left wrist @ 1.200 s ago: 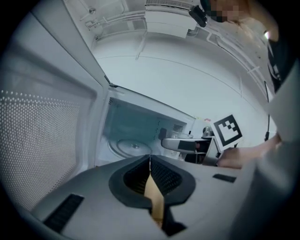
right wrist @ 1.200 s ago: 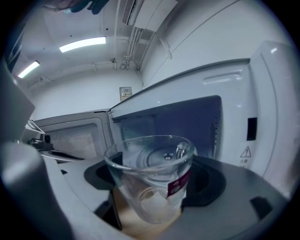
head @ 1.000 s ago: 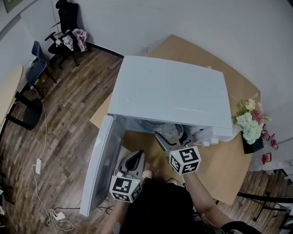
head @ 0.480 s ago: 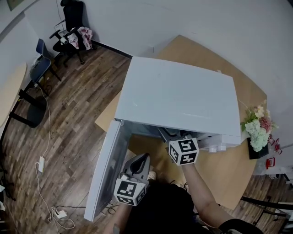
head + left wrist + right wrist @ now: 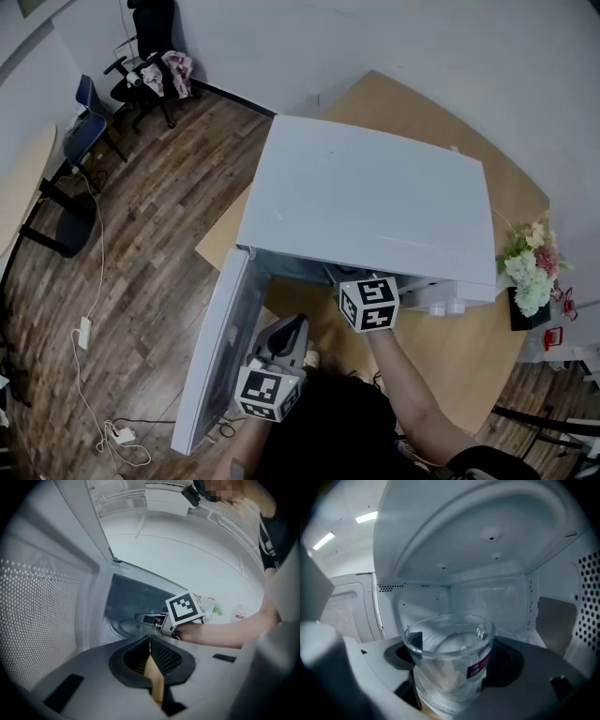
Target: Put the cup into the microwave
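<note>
The white microwave (image 5: 366, 197) stands on a wooden table with its door (image 5: 220, 347) swung open to the left. My right gripper (image 5: 451, 679) is shut on a clear glass cup (image 5: 450, 663) with a red label and holds it upright inside the white cavity. In the head view only that gripper's marker cube (image 5: 368, 303) shows at the opening; the cup is hidden under the microwave's top. The left gripper (image 5: 286, 330) hovers in front of the opening beside the door, its jaws shut on nothing. From the left gripper view, the right gripper (image 5: 145, 618) reaches into the dark opening.
The wooden table (image 5: 469, 347) extends to the right of the microwave. A bunch of flowers in a black pot (image 5: 527, 277) stands at its right edge. Chairs (image 5: 150, 47) and a power strip with cables (image 5: 84, 333) are on the wood floor at the left.
The right gripper has pushed forward with the cup, going deeper into the microwave so that the cup is no longer seen from above. The left gripper has hardly moved.
</note>
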A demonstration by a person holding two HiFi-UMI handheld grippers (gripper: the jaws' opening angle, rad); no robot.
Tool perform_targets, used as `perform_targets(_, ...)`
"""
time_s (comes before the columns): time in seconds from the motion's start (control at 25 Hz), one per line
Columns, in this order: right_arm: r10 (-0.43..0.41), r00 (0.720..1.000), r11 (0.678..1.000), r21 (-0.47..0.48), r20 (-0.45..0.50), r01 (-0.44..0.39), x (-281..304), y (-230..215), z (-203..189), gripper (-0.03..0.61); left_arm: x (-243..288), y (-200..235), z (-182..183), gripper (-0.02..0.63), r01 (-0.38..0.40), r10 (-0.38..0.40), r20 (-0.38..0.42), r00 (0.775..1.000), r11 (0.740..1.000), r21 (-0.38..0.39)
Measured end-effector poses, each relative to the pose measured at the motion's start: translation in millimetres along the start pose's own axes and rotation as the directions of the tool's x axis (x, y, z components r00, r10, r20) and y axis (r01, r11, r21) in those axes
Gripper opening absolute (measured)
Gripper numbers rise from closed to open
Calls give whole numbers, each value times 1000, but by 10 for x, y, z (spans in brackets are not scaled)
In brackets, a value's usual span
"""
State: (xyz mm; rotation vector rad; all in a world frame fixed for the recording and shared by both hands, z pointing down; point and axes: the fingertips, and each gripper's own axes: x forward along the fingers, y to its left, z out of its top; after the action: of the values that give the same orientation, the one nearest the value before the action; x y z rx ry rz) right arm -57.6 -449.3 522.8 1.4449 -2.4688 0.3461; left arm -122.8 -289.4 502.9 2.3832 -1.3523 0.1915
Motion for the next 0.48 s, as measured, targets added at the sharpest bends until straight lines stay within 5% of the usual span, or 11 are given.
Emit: perform_targets(0.48, -9, 1000, 1000, 1, -11, 9, 114, -60, 15, 383, -18, -46, -55, 6, 3, -2, -13, 1000, 1000, 11)
